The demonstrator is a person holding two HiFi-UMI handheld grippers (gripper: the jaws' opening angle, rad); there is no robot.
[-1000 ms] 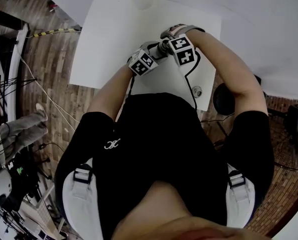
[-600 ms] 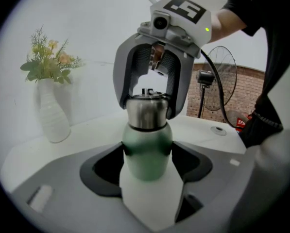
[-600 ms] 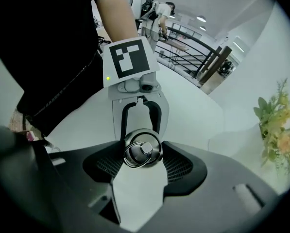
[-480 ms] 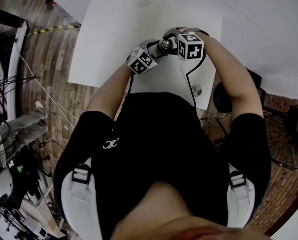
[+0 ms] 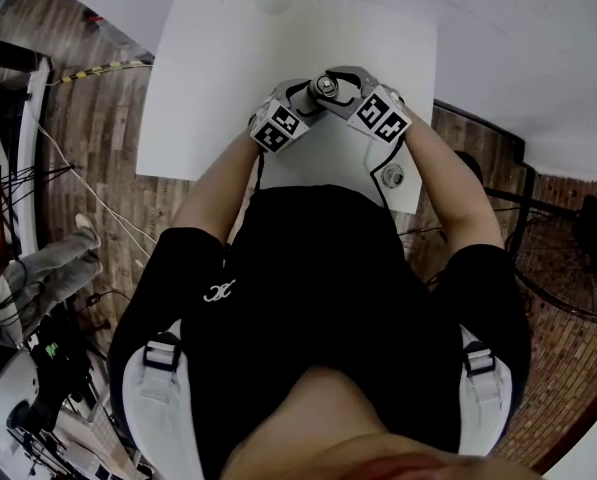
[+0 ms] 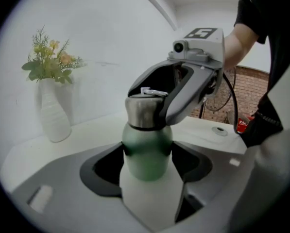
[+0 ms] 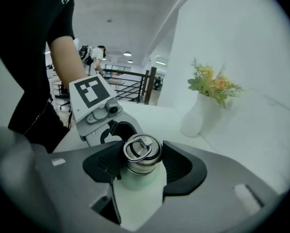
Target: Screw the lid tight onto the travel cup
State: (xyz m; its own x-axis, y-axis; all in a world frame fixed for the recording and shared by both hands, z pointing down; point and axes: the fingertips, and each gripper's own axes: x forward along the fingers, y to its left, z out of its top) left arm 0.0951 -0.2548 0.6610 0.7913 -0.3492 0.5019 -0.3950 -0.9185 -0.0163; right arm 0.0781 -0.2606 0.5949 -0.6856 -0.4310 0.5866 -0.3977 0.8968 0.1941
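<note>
A green travel cup (image 6: pixel 147 152) stands upright on the white table (image 5: pixel 218 58), with a steel lid (image 6: pixel 144 111) on top. My left gripper (image 5: pixel 303 96) is shut on the cup's green body, a dark pad against each side. My right gripper (image 7: pixel 141 161) comes in from the other side, and its jaws, which have just been closing, sit around the ring-topped lid (image 7: pixel 141 152) with the pads against it. In the head view both grippers meet at the lid (image 5: pixel 326 86) near the middle of the table.
A white vase of flowers (image 6: pixel 52 115) stands at the table's far edge, also seen in the right gripper view as the vase (image 7: pixel 196 115). A round grommet (image 5: pixel 392 176) sits near the table's front right corner. Wooden floor and cables surround the table.
My right gripper has rolled about the lid: its marker cube has swung round to the right of the cup, and its jaws have drawn in on the lid. The left gripper has stayed put.
</note>
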